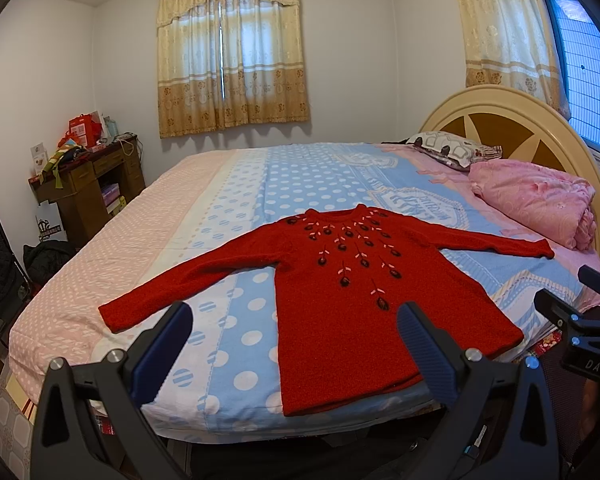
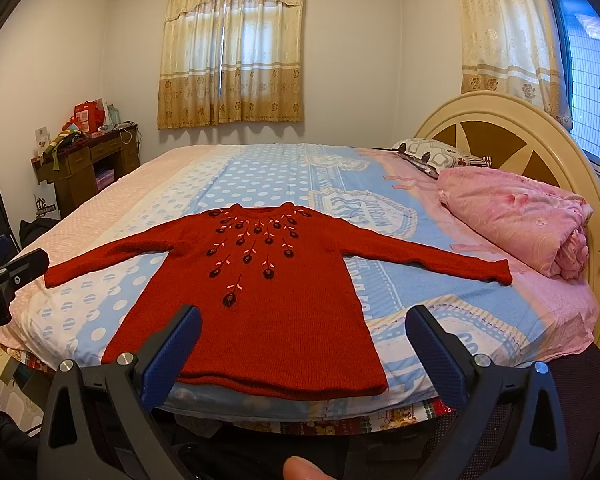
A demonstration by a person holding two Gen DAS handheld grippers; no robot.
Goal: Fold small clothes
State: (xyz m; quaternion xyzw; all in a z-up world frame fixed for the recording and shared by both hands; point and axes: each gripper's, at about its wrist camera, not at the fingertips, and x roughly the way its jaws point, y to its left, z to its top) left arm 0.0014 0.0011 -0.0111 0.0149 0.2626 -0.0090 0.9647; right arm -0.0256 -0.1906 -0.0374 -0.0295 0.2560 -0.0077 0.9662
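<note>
While the sweater (image 1: pixel 332 300) lies flat and face up on the bed (image 1: pixel 236 184) near its front edge, sleeves stretched out to both sides, you hold your left gripper (image 1: pixel 296 344) and right gripper (image 2: pixel 304 344) above that edge, both with fingers spread wide, pinching nothing.

home bedroom | bed (image 1: pixel 300 168) w/ headboard (image 1: pixel 512 120) – pillows (image 1: pixel 532 196) – curtained window (image 1: pixel 232 52)
</note>
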